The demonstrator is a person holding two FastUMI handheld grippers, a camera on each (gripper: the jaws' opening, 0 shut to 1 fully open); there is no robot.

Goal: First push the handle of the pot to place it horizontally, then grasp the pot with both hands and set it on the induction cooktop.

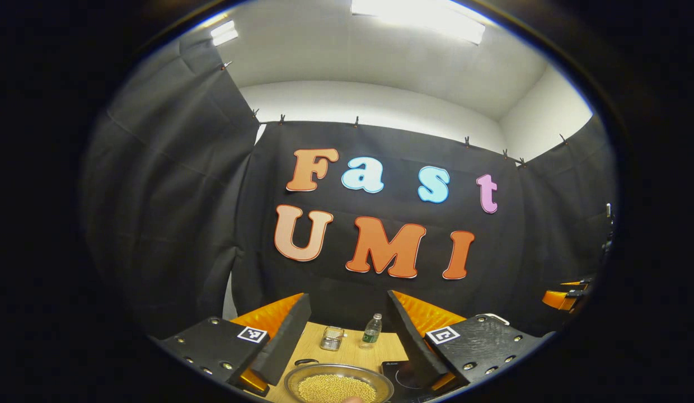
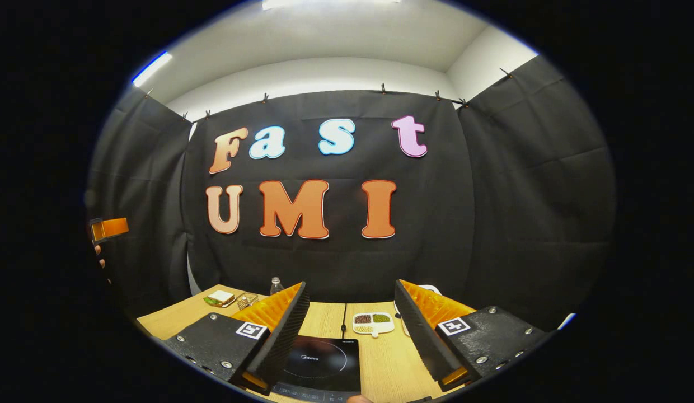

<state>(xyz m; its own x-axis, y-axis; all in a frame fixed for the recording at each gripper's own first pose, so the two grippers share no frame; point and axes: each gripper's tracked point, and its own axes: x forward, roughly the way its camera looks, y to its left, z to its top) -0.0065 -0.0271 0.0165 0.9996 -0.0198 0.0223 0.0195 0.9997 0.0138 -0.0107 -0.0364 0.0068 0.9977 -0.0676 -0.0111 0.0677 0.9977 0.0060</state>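
Observation:
In the left gripper view a round metal pot [image 1: 338, 383] filled with small yellow grains sits on the wooden table [image 1: 352, 350] low in the frame. A dark handle [image 1: 306, 362] shows at its far left rim. My left gripper [image 1: 347, 330] is open above and behind the pot, holding nothing. A corner of the black induction cooktop [image 1: 400, 376] lies just right of the pot. In the right gripper view the cooktop [image 2: 322, 364] lies flat below my open right gripper [image 2: 351, 319], whose fingers are apart and hold nothing.
A small wire basket [image 1: 332, 338] and a plastic bottle [image 1: 372, 330] stand behind the pot. A white divided dish of grains [image 2: 372, 323] lies beyond the cooktop. A plate with a sandwich [image 2: 220, 298] sits at the far left. The other gripper [image 2: 107, 228] shows at the left edge.

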